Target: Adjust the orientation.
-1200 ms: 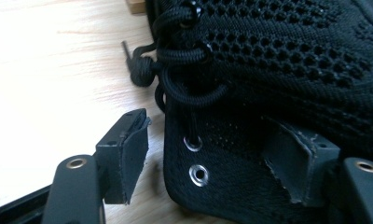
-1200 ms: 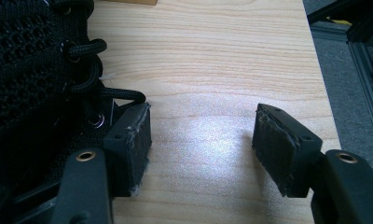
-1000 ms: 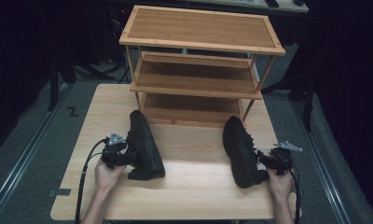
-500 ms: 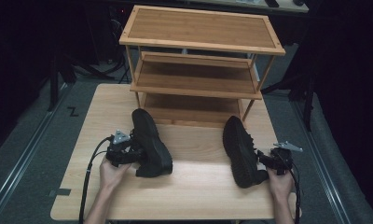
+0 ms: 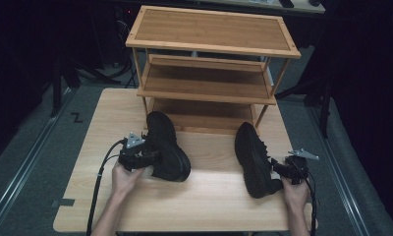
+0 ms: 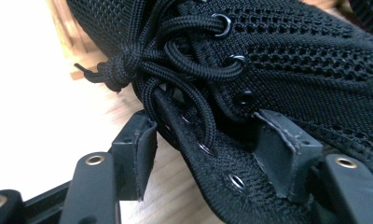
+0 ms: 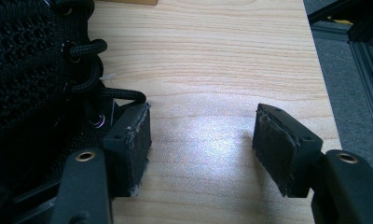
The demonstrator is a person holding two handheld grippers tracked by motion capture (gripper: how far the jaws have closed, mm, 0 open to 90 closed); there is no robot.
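My left gripper (image 5: 153, 158) has its jaws closed on the left shoe's (image 5: 166, 146) collar, mid-tabletop (image 5: 209, 206). My right gripper's (image 7: 201, 140) jaws stand wide open, empty, beside the right shoe (image 5: 253, 158) near the right edge.

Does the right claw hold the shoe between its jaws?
No, the right claw is open, with bare table between its jaws and the shoe beside one jaw.

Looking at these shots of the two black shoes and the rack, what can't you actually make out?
- Left shoe: in the left gripper view, its toe and sole are cut off by the frame edges.
- Right shoe: in the right gripper view, most of it is cut off at the left edge.
- Rack: in the high view, its upper shelves hide the back of the bottom shelf.
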